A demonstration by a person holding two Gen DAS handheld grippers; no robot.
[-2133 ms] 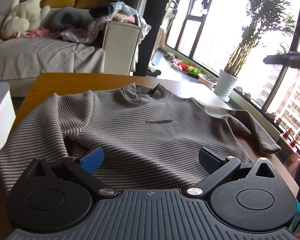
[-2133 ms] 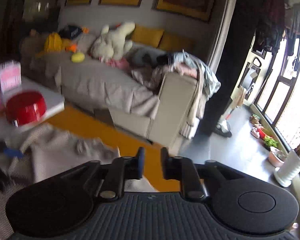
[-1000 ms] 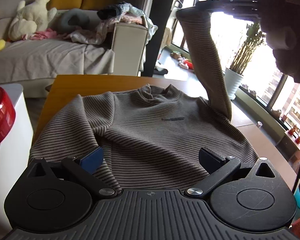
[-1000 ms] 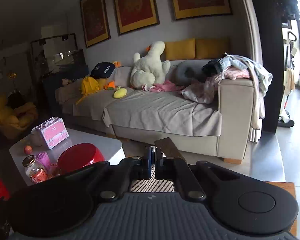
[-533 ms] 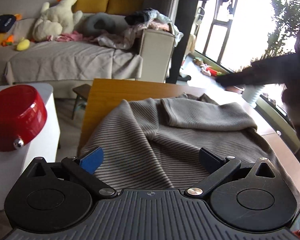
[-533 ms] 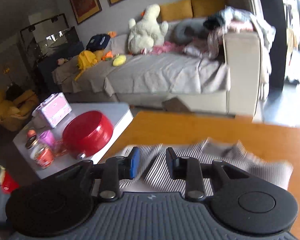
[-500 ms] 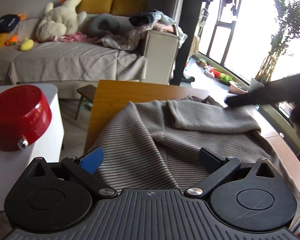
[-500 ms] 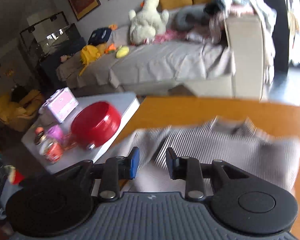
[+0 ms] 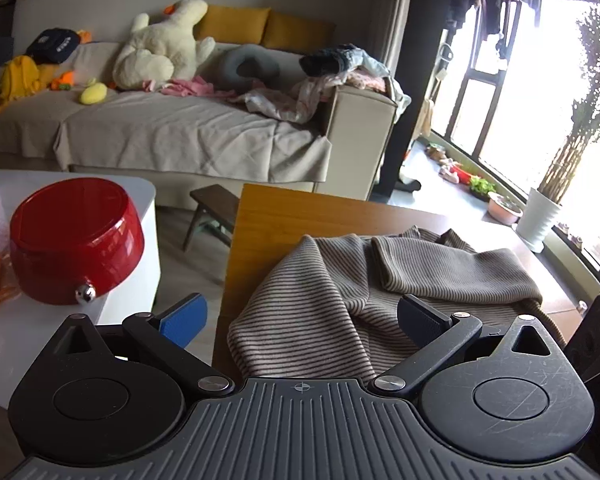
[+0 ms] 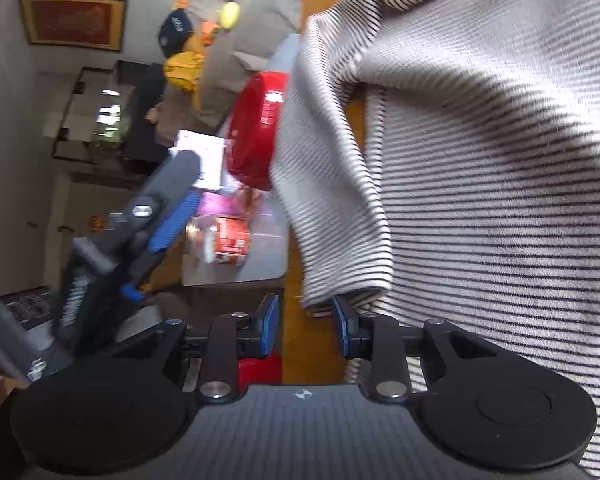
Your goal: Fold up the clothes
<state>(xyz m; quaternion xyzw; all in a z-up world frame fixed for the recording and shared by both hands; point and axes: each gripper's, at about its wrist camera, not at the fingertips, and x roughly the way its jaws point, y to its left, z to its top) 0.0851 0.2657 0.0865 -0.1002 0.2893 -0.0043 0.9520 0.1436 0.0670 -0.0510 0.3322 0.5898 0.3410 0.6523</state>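
A brown-and-grey striped sweater (image 9: 332, 304) lies on the wooden table (image 9: 284, 216). One sleeve (image 9: 452, 272) is folded across its chest. My left gripper (image 9: 302, 316) is open just above the table's near left corner, and the sweater's shoulder and other sleeve lie between its wide-spread fingers. In the right wrist view, which is rolled sideways, the sweater (image 10: 480, 160) fills the right half. My right gripper (image 10: 306, 330) is open at that sleeve's cuff (image 10: 340, 284), with the cuff edge just ahead of one pad. One of the left gripper's fingers (image 10: 172, 216) shows blurred beside it.
A red bowl (image 9: 76, 248) sits on a white side table (image 9: 132, 300) left of the wooden table, with a jar (image 10: 226, 242) near it. Behind are a sofa (image 9: 188, 132) with plush toys and clothes, a small stool (image 9: 212, 208) and a potted plant (image 9: 540, 220).
The right gripper carried one sleeve up and laid it across the chest, let go, then swung down and rolled sideways to the other sleeve's cuff. The left gripper shifted left, staying open.
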